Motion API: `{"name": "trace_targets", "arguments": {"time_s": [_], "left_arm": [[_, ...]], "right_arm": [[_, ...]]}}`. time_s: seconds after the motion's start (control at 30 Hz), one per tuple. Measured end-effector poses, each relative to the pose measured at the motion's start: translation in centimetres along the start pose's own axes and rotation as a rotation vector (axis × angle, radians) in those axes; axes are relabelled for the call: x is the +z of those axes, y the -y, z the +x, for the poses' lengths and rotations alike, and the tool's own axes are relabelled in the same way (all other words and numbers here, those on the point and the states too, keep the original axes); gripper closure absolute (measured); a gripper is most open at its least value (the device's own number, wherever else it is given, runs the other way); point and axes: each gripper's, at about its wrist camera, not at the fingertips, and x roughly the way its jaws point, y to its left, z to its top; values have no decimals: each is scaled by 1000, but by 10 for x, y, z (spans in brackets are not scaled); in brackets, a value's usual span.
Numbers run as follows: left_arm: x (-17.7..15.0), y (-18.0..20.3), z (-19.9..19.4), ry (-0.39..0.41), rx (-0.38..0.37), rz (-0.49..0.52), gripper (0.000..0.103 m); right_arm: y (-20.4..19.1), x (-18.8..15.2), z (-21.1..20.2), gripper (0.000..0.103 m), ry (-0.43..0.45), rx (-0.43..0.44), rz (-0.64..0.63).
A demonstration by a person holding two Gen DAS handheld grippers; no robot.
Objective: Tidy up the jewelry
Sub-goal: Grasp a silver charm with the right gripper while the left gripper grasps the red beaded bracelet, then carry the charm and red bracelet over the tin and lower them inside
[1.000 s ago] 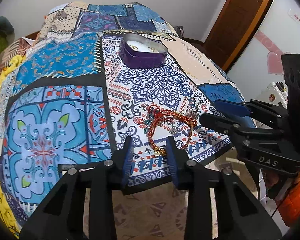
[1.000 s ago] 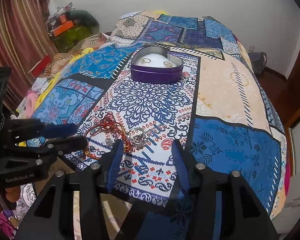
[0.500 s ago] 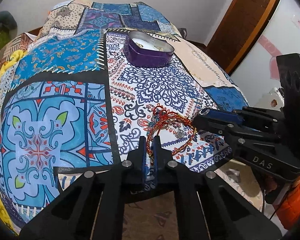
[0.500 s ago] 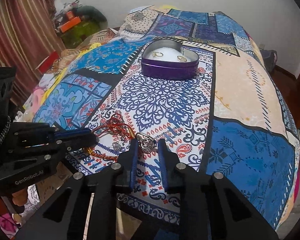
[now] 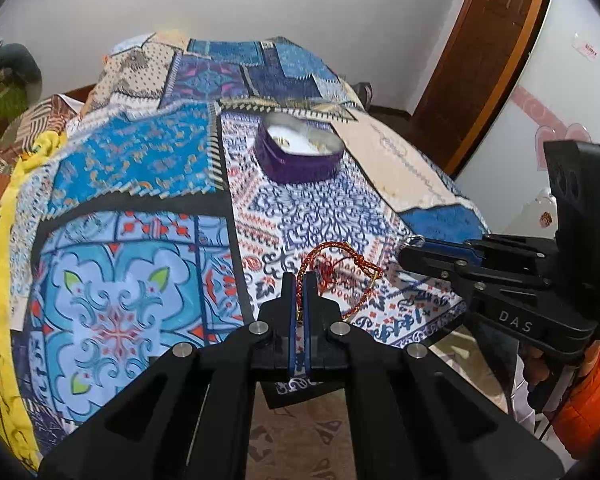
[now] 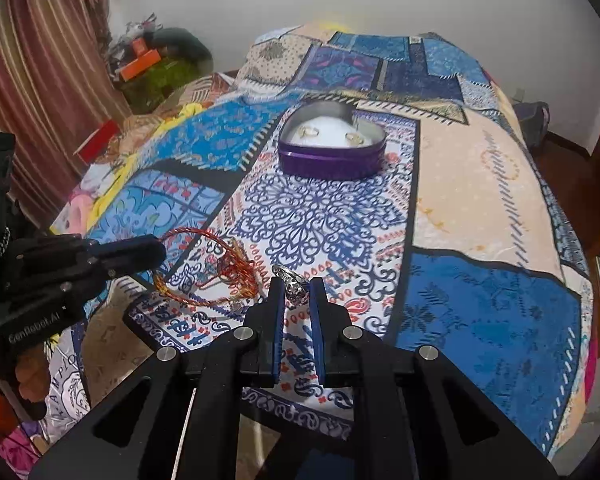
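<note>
Patchwork bedspread is covering a bed that fills both views, with a white wall behind.

Left gripper: fingers are clamping a red-gold cord near one end; most of the loop is trailing ahead onto the bedspread.

Right gripper: fingers are pinching a silver filigree ring and appear to be holding it clear of the cloth.

Beyond both, near mid-bed and well apart from the grippers, a purple heart-shaped tin is sitting open.

Risks, as judged: the cord is tangled with further strands, so lifting may be dragging the whole bundle and shedding pieces. The ring is held by its edges only; a tilt could be slipping it out onto the busy pattern, where it would be hard to find.

Count: one tin, two gold rings inside it, one silver ring, one cord bundle (strand number not discernible).
</note>
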Motion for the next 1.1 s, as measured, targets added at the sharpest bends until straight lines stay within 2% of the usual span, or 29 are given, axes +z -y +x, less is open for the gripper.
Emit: {"name": "trace_targets", "arguments": {"time_s": [0.43,0.77,1.1], "left_arm": [[33,-6,-18,108,48,13,102],[67,-16,-17,170,52,10,102],[96,-16,4,172,19,32,102]], "right_arm": [[7,23,-26,92,101,-40,12],[16,50,-32,92,167,-60,9],[24,68,-16,92,166,-57,6]]}}
